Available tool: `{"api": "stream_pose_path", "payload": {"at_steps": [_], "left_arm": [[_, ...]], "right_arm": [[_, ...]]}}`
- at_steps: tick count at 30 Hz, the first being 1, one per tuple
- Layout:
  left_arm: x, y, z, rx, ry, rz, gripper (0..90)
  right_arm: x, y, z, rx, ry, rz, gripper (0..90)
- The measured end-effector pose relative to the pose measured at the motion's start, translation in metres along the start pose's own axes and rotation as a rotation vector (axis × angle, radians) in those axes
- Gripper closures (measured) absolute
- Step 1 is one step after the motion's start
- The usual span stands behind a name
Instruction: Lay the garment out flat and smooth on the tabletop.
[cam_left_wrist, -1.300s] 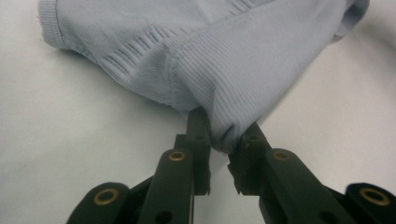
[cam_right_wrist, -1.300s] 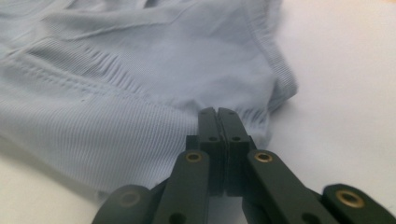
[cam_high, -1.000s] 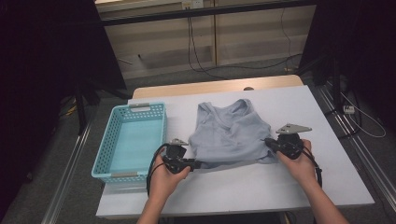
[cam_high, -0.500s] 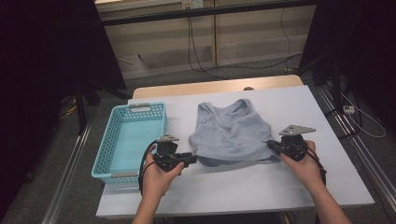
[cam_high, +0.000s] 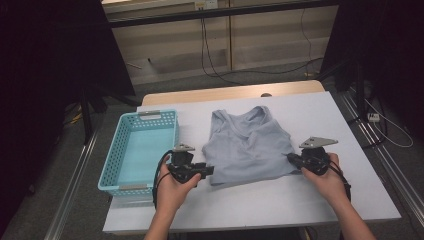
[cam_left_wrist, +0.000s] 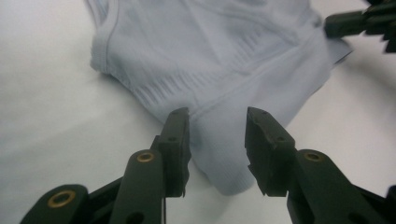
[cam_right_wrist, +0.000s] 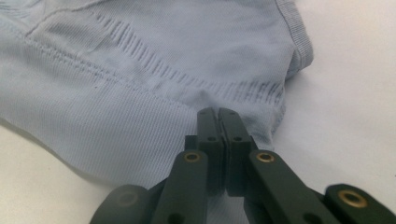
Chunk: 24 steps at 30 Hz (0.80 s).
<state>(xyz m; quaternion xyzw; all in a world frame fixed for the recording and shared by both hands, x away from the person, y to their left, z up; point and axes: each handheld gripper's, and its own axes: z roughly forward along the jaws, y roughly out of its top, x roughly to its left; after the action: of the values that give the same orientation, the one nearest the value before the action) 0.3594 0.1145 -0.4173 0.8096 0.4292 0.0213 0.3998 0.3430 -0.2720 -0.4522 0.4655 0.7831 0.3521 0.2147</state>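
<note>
A pale blue sleeveless top (cam_high: 247, 145) lies flat on the white table (cam_high: 260, 205), hem toward the person. My left gripper (cam_high: 209, 171) is at the hem's left corner. In the left gripper view its jaws have just been opening: my left gripper (cam_left_wrist: 217, 126) stands open, with the corner of the top (cam_left_wrist: 210, 46) lying loose between the pads, untouched. My right gripper (cam_high: 291, 159) is at the hem's right corner. In the right gripper view my right gripper (cam_right_wrist: 217, 114) is shut on the edge of the top (cam_right_wrist: 140, 70).
A light blue plastic basket (cam_high: 112, 167) stands at the table's left side, just beside the left hand. Bare white table lies in front of the hem and to the right. My right gripper (cam_left_wrist: 355, 23) shows at the far corner of the left gripper view.
The left gripper's jaws have parted and let go of the hem's left corner, which now lies slack. The right hand and its grip are unchanged.
</note>
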Motion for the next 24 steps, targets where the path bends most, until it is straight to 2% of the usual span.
{"api": "stream_pose_path", "payload": {"at_steps": [1,2,3,5,7,10,12,13,14,16,18,19,24], "left_arm": [[0.001,-0.003,0.009,0.016,0.015,-0.004,61.1],[0.001,-0.003,0.009,0.016,0.015,-0.004,61.1],[0.003,-0.006,0.017,0.030,0.043,-0.001,61.1],[0.004,-0.007,0.021,0.038,0.049,0.001,60.9],[0.002,-0.011,0.031,0.064,0.068,0.022,59.1],[0.002,-0.012,0.036,0.070,0.071,0.025,59.9],[0.002,-0.013,0.040,0.074,0.075,0.023,59.8],[0.003,-0.013,0.040,0.069,0.078,0.023,60.7],[0.003,-0.013,0.040,0.069,0.073,0.016,60.9],[0.004,-0.013,0.040,0.069,0.072,0.015,61.6],[0.003,-0.013,0.040,0.067,0.080,0.020,63.3],[0.003,-0.013,0.041,0.071,0.078,0.019,65.7],[0.004,-0.012,0.042,0.073,0.083,0.015,75.6]], "right_arm": [[0.001,0.000,0.000,0.005,-0.009,-0.015,89.1],[0.001,0.000,0.000,0.005,-0.009,-0.015,89.1],[0.001,0.001,-0.001,0.006,-0.013,-0.016,89.1],[0.000,0.000,-0.001,0.006,-0.011,-0.012,89.1],[-0.003,-0.003,0.001,0.008,-0.010,-0.001,89.1],[-0.005,-0.005,0.002,0.010,-0.013,0.005,89.2],[-0.006,-0.006,0.002,0.018,-0.040,-0.009,90.0],[-0.008,-0.007,0.001,0.038,-0.129,-0.045,90.0],[-0.011,-0.009,0.001,0.044,-0.149,-0.048,90.0],[-0.018,-0.013,0.000,0.023,-0.105,0.016,90.0],[-0.020,-0.013,-0.002,0.017,-0.095,0.025,90.0],[-0.021,-0.012,-0.004,0.000,-0.079,0.049,84.4],[-0.011,-0.003,-0.003,-0.038,-0.055,0.036,64.9]]}}
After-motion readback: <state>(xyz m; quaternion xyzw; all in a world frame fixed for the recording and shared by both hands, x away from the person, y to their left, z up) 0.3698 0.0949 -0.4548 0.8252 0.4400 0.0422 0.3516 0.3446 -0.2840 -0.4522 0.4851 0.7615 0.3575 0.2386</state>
